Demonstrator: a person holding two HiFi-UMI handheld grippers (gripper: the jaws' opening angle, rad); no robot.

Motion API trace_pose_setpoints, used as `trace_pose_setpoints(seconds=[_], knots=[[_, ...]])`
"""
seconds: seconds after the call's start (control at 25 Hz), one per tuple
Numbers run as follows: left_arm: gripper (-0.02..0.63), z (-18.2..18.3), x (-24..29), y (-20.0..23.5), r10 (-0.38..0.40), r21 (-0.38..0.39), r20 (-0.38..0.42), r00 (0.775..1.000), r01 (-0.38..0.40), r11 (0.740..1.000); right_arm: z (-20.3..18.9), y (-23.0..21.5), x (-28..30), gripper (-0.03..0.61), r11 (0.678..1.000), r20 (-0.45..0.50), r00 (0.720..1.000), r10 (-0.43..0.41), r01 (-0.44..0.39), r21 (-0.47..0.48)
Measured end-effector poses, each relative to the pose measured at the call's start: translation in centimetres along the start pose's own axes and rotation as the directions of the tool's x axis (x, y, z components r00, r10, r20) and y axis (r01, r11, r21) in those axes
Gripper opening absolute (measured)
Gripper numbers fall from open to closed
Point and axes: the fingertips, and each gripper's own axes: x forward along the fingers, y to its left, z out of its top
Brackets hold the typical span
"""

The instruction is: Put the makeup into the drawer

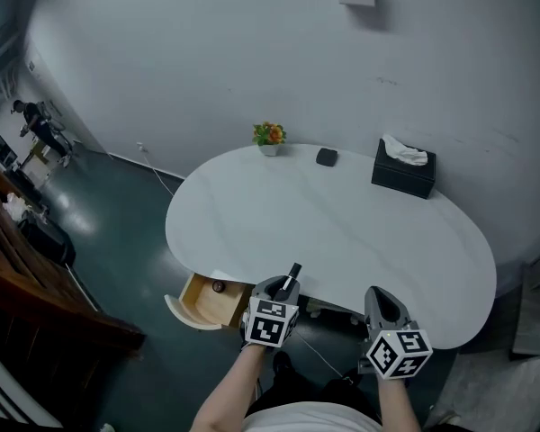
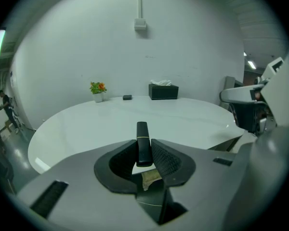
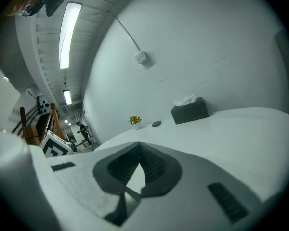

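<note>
The left gripper (image 2: 144, 142) clamps a slim, glossy black makeup stick (image 2: 142, 130) with a thin gold band. The right gripper (image 3: 139, 146) has its ribbed jaws together, empty.

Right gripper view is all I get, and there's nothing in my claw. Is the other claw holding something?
Observer: Yes. The left claw is shut on a slim black makeup stick.
Operator: Is the drawer open?
Observer: Yes. The head view shows the wooden drawer pulled out at the table's near edge, beside the left claw.
Operator: Is anything in it?
Observer: One small dark round thing lies inside. I cannot tell what it is.
</note>
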Motion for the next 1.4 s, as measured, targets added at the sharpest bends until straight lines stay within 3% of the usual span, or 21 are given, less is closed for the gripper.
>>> trace_pose_setpoints(seconds=[0.4, 0.76, 1.04, 1.4], knots=[[0.098, -5.1, -4.4, 11.7, 0.087, -0.085, -0.014, 0.996, -0.087, 0.993, -3.7, 11.4, 7.1, 0.002, 0.991, -0.08, 0.99, 0.116, -0.12, -0.05], [0.1, -9.6, -8.0, 20.1, 0.165, -0.146, -0.022, 0.986, -0.167, 0.975, -7.0, 20.1, 12.2, 0.002, 0.968, -0.155, 0.962, 0.224, -0.239, -0.082], [0.1, -13.9, -9.9, 24.5, 0.199, -0.196, -0.069, 0.977, -0.209, 0.958, -10.1, 24.7, 14.7, 0.002, 0.95, -0.22, 0.936, 0.275, -0.3, -0.088], [0.1, -17.4, -10.3, 26.3, 0.189, -0.222, -0.115, 0.975, -0.211, 0.952, -12.5, 27.4, 16.3, 0.002, 0.936, -0.279, 0.912, 0.3, -0.338, -0.1]])
